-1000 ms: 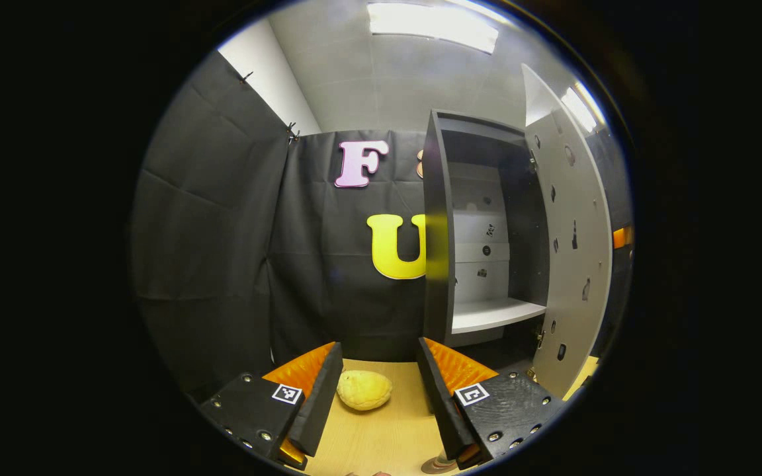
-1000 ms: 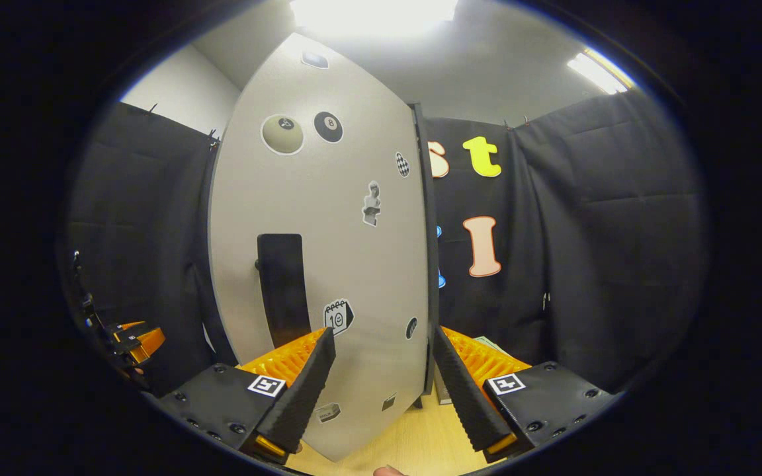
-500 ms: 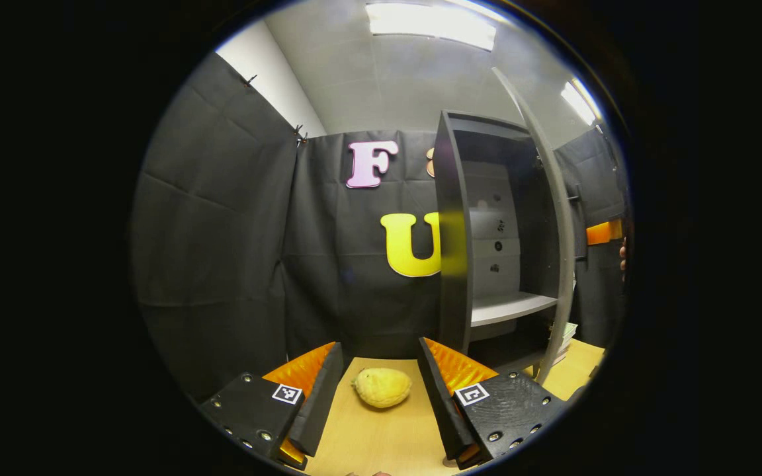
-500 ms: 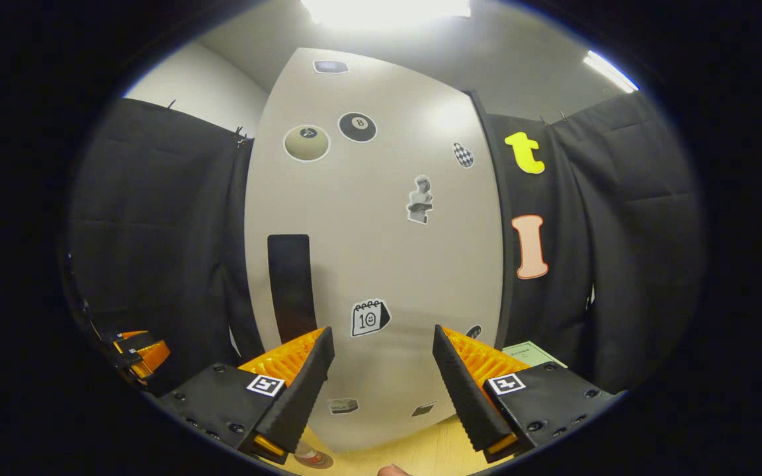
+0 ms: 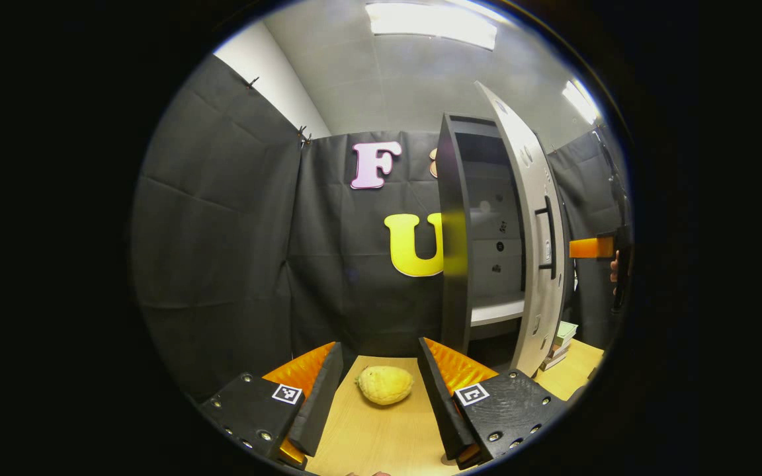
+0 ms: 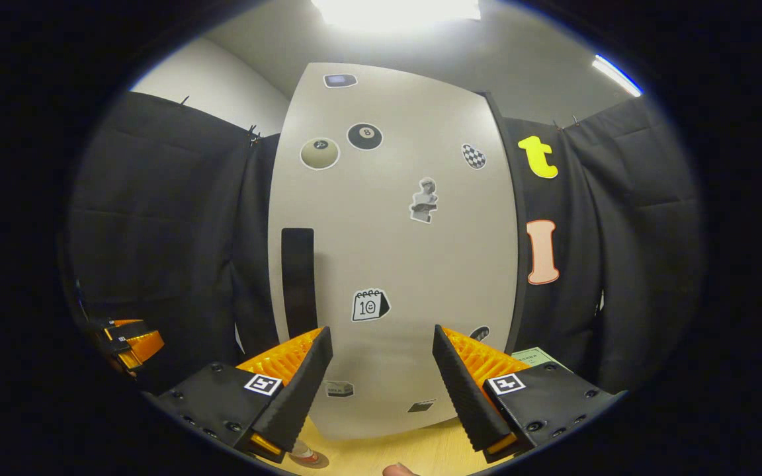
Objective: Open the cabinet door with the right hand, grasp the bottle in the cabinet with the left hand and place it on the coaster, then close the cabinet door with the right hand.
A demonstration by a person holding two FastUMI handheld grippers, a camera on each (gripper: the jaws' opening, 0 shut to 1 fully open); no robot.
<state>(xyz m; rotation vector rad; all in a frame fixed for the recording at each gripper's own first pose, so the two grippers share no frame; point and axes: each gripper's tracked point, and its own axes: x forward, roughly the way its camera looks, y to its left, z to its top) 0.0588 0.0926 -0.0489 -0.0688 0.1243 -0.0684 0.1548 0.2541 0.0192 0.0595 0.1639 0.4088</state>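
In the left gripper view, the left gripper (image 5: 378,390) has its ribbed fingers spread around nothing, one bumpy yellow lemon (image 5: 385,385) on the wooden surface (image 5: 381,436) between them, the grey cabinet (image 5: 455,238) right of centre with its door (image 5: 532,231) ajar, while the right gripper (image 6: 381,390), likewise released, faces that smooth stickered door's flat black handle (image 6: 297,281).

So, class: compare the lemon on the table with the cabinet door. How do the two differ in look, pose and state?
The lemon is small, rounded, yellow and bumpy; the cabinet door is tall, flat, pale grey and smooth, with stickers and a dark handle. The lemon lies loose on the wooden table between the open left gripper fingers; the cabinet door stands upright, hinged to the cabinet, partly ajar. Neither is gripped.
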